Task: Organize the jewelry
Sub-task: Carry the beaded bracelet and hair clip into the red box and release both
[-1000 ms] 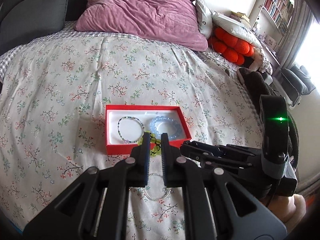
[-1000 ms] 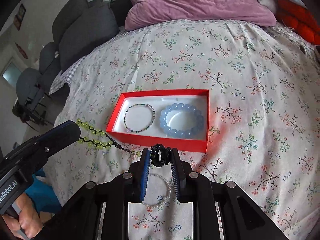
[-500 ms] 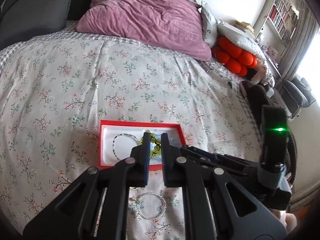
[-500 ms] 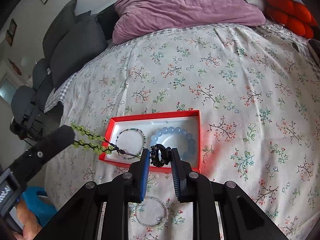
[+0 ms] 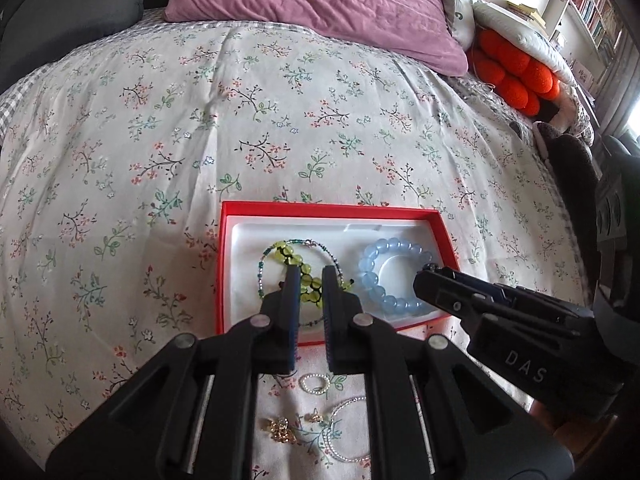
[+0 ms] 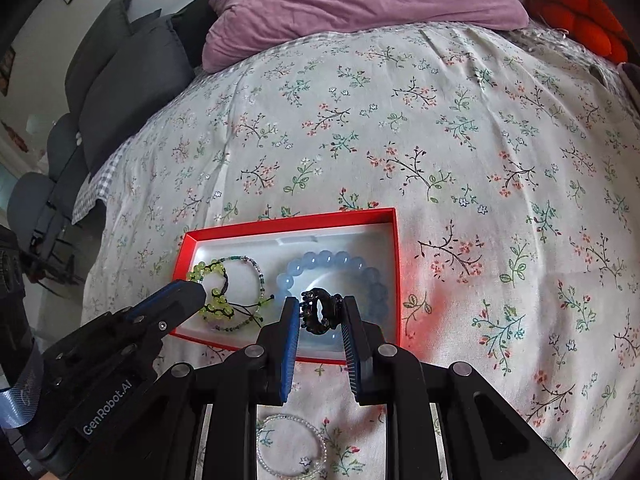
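On the floral-print bedspread (image 5: 280, 120) lies a shallow red cardboard box with a white moulded lining (image 5: 320, 211), open at the top. Inside it, at the left, a yellow-green glass-bead bracelet strung on knotted black cord (image 5: 298, 262) rests in a loose heap on top of a thin bracelet of tiny green and purple seed beads (image 5: 260, 276). At the right of the box sits a chunky bracelet of round, translucent pale-blue beads (image 5: 370, 276). The left gripper (image 5: 307, 276) hangs over the green bracelet, its fingers drawn close together around the beads and cord; whether they truly pinch the strand I cannot tell. The right gripper (image 6: 320, 312) hovers above the blue bracelet, over the box's near right part, its fingers pressed against a small black ring with a beaded, crown-like edge (image 6: 318, 310) and holding it upright between the blue pads. Outside the box, on the near side, lie a clear crystal-bead bracelet (image 6: 290, 446), a small pearl ring (image 5: 314, 383) and a gold filigree earring (image 5: 280, 429). A mauve crumpled pillow (image 5: 320, 4) lies at the far end of the bed.
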